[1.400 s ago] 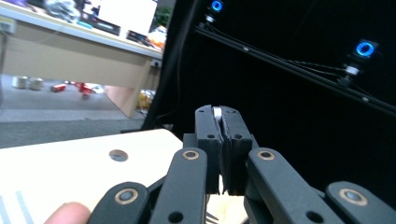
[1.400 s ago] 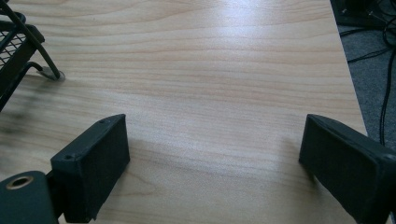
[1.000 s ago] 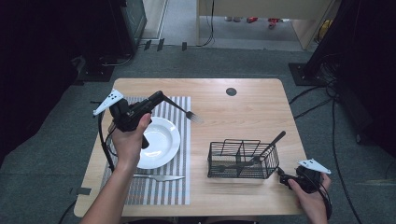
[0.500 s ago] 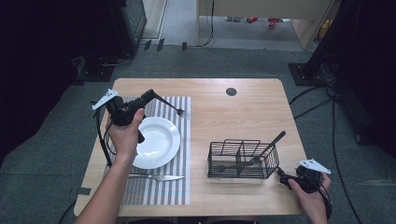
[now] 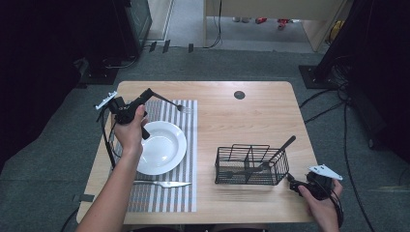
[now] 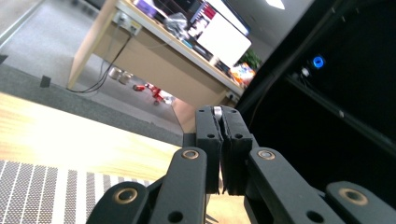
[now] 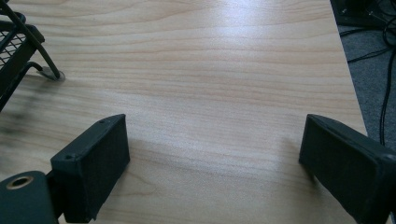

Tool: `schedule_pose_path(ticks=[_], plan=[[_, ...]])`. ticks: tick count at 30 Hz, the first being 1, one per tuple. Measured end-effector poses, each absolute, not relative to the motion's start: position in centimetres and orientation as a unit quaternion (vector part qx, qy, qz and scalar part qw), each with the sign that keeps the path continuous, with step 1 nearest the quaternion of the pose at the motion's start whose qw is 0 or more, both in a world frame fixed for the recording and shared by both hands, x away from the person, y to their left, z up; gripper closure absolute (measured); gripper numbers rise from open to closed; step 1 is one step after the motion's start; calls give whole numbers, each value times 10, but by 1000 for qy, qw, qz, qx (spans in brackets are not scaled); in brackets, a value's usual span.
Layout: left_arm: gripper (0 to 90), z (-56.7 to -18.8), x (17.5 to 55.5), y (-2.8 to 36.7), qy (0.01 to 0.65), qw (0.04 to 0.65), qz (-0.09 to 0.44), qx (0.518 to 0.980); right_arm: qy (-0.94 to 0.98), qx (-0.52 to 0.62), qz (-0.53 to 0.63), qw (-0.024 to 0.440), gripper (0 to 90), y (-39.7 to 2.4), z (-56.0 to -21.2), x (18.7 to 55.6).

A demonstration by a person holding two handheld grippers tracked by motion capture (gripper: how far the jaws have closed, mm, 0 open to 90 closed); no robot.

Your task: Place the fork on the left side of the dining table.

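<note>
Fork [image 5: 180, 107] clamped in left tongs [image 5: 150, 92]

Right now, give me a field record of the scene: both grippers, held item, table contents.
left gripper: shut on fork, above the striped placemat
right gripper: open, nothing between its fingers, low over bare table
plate: white, on placemat
knife: on placemat, near side of plate
wire basket: holds a dark utensil

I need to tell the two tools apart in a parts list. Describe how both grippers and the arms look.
Left gripper and right gripper are both black, two-jawed, each topped by a grey three-cornered plate and trailing a black cable. Blocky black pads tip the jaws, with brass-coloured pivot rings. Forearms are bare, with no sleeves.
</note>
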State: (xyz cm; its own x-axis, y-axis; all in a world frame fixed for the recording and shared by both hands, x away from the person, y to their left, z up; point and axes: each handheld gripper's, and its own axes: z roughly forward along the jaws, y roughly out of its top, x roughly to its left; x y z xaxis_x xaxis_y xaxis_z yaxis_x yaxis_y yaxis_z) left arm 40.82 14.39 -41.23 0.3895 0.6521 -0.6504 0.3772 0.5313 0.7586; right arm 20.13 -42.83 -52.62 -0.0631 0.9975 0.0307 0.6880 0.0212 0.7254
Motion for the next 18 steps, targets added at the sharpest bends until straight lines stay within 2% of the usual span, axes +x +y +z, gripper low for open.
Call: schedule_pose_path(ticks=[13, 18], plan=[[889, -455, 437, 159, 617, 652, 71, 435, 666, 633, 298, 260, 79, -428, -526, 201], [889, -476, 444, 170, 653, 642, 43, 400, 666, 633, 298, 260, 78, -428, -526, 201]])
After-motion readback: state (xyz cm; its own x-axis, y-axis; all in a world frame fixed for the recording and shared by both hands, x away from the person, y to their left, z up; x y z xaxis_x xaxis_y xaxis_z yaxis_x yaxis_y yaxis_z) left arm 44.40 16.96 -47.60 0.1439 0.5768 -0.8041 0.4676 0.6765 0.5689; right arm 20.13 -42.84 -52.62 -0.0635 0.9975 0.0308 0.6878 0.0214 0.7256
